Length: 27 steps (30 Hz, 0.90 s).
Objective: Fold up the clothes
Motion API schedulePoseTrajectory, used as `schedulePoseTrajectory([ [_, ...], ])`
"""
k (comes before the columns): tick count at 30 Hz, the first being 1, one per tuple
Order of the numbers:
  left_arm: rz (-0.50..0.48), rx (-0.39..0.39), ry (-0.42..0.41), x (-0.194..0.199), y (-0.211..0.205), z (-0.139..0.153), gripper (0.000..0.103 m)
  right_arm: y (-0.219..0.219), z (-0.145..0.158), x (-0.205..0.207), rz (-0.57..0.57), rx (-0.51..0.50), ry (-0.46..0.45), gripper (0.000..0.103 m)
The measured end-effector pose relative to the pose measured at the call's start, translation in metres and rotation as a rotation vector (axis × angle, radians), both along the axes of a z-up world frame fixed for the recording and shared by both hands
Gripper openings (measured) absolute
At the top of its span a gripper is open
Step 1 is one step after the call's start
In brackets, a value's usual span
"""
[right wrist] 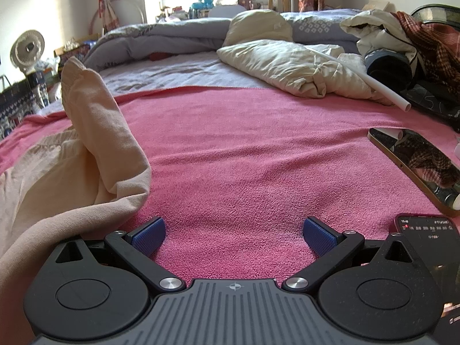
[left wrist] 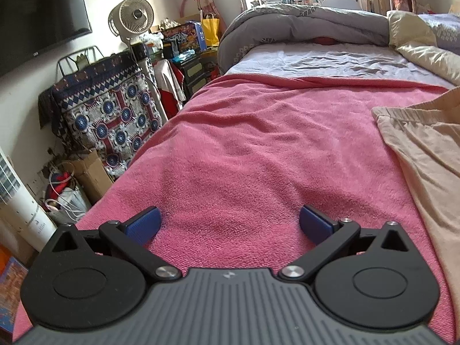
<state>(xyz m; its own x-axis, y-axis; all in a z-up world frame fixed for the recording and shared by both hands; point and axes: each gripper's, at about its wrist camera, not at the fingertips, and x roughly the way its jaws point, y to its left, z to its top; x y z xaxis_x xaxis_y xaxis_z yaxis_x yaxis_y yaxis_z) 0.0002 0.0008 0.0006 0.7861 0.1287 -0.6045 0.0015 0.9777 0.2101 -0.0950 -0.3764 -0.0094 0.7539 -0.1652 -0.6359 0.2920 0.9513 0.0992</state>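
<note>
Resting on pink towel [left wrist: 244, 149]: 1 beige garment [right wrist: 86, 149], 2 phones [right wrist: 417, 166] (both tools [left wrist: 230, 224] [right wrist: 234, 234] spread wide, empty).

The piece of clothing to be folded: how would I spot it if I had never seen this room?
Find the bed spread with a pink towel. On the towel's left part lies the beige garment, soft and rumpled, one fold standing up. It is the only loose cloth on the pink; the cream pillow lies beyond it.
</note>
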Motion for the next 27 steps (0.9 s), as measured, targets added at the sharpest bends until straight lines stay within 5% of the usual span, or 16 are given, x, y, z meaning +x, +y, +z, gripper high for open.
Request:
schedulePoseTrajectory([
  [5, 0.026, -0.115, 0.026, -0.004, 0.039, 0.018, 0.103, 0.002, 0.005, -0.005, 0.035, -0.022, 0.035, 0.103],
  [14, 0.026, -0.035, -0.017, -0.023, 0.021, 0.015, 0.103, 0.009, 0.029, -0.040, 0.143, -0.053, 0.100, 0.103],
  [21, 0.026, -0.038, -0.029, -0.027, 0.026, 0.013, 0.103, 0.032, 0.089, -0.135, 0.346, -0.062, -0.138, 0.103],
  [27, 0.026, -0.033, -0.028, -0.030, 0.017, 0.016, 0.103, 0.059, 0.106, -0.200, 0.280, -0.174, -0.173, 0.103],
])
